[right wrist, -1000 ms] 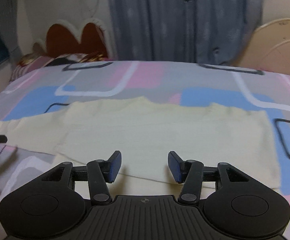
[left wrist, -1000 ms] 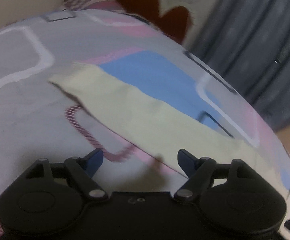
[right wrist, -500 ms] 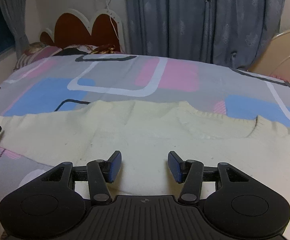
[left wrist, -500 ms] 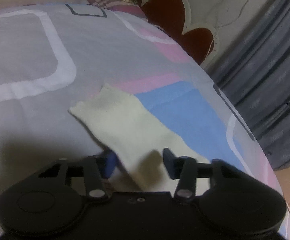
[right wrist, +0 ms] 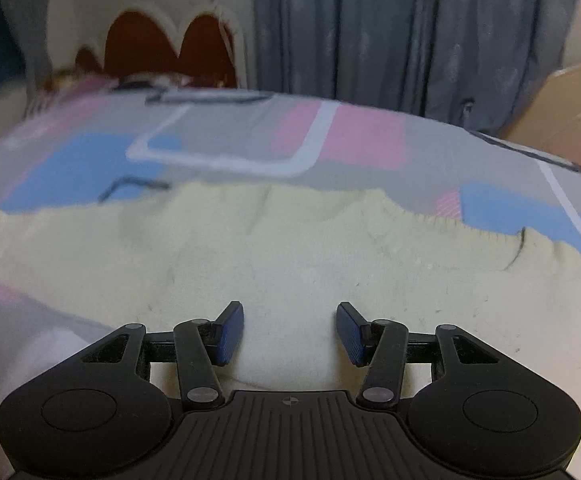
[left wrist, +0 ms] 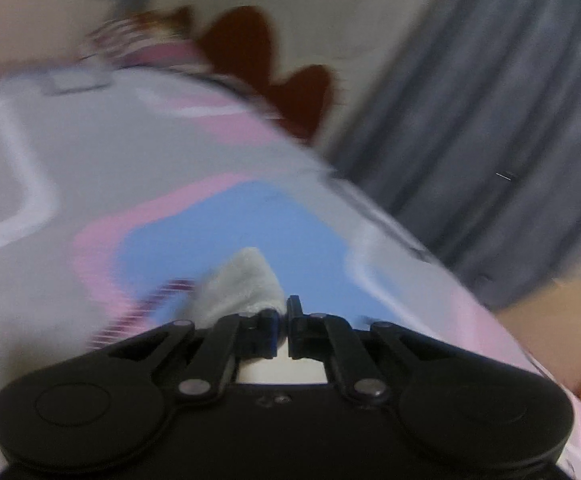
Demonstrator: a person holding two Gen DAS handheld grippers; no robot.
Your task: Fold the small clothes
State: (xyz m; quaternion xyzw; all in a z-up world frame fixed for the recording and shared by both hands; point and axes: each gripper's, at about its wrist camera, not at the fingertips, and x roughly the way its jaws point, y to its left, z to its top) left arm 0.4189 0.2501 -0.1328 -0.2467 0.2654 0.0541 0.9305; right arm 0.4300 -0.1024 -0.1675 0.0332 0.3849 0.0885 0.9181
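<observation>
— Two grippers are visible, yes? What is the left gripper (left wrist: 283,318) doing?

— Its jaws are pressed together on a sleeve end (left wrist: 246,286) of the cream sweater (right wrist: 290,264). They have just been closing, and the cloth is pinched between them. A small bunch of pale knit stands up in front of the fingertips, over a blue patch of the bedspread (left wrist: 90,168). The left wrist view is blurred, so I cannot tell how much cloth is inside.

— And the right gripper (right wrist: 290,330)?

— That one stands apart, about half spread, with nothing between its blue pads (right wrist: 230,332). It is over the body of the sweater, but the pads do not press the cloth.

— Where does the sweater lie?

— It is spread flat across the near part of the bed, wide from the left edge to the right edge in the right wrist view (some wrinkles near the middle). Its far border, with a ribbed part, lies on the blue and grey shapes of the bedspread.

— What is behind the bed?

— At the far end there is a dark red headboard (right wrist: 170,50) with round tops, and a pillow (left wrist: 142,46) near it. Grey curtains (right wrist: 410,28) hang behind, and a beige piece of furniture (right wrist: 570,116) is beside the bed's far right corner.
</observation>
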